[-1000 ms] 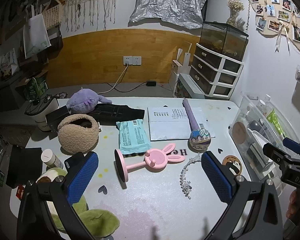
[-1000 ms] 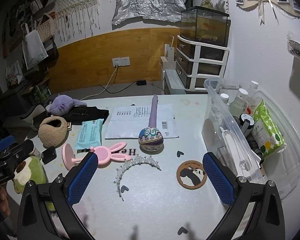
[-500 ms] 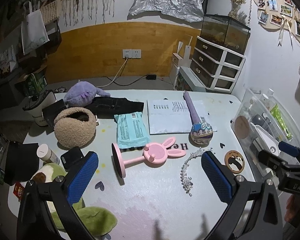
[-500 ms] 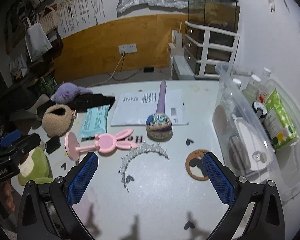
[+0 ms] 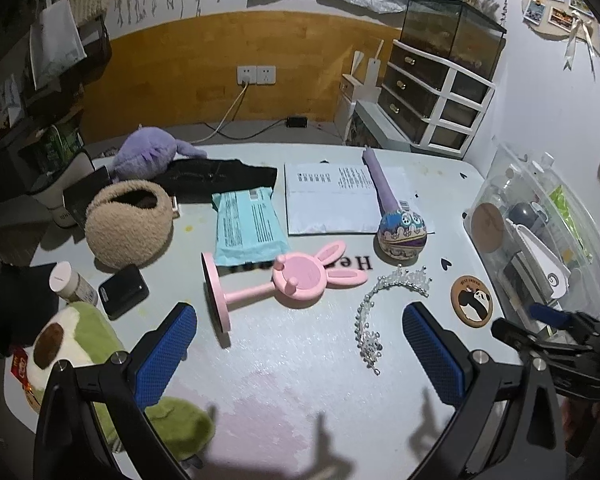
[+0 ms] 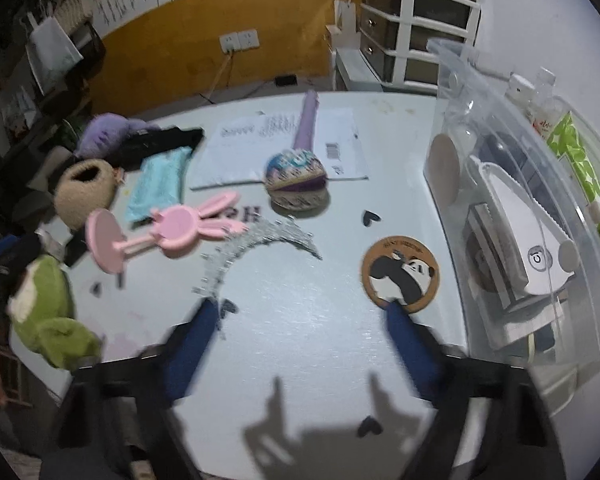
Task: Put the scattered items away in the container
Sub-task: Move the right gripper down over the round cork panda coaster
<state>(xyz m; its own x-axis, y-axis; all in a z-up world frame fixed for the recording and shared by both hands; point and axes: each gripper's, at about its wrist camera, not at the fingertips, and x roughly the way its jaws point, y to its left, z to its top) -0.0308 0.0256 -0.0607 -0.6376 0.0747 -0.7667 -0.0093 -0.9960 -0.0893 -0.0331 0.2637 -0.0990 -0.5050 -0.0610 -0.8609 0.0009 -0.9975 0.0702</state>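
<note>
A clear plastic bin (image 6: 512, 128) stands at the table's right edge with several items inside; it also shows in the left wrist view (image 5: 496, 184). Scattered on the white table lie a pink rabbit mirror (image 5: 296, 276), a beaded tiara (image 5: 384, 296), a round panda coaster (image 6: 400, 274), a purple-handled patterned ball toy (image 5: 400, 228), a teal wipes pack (image 5: 248, 224) and a tan fuzzy pouch (image 5: 128, 224). My left gripper (image 5: 300, 344) is open and empty above the table's near part. My right gripper (image 6: 300, 316) is open and empty, its right finger near the coaster.
A green avocado plush (image 5: 80, 344), a black phone (image 5: 122, 290), a small white bottle (image 5: 66, 280), a purple plush (image 5: 148, 154), a black cloth (image 5: 220, 176) and a white mailer (image 5: 332, 204) lie on the table. Drawers (image 5: 432, 92) stand behind.
Both grippers have tipped down and moved closer to the table. The right wrist view is blurred with motion and has swung toward the coaster. No item has moved.
</note>
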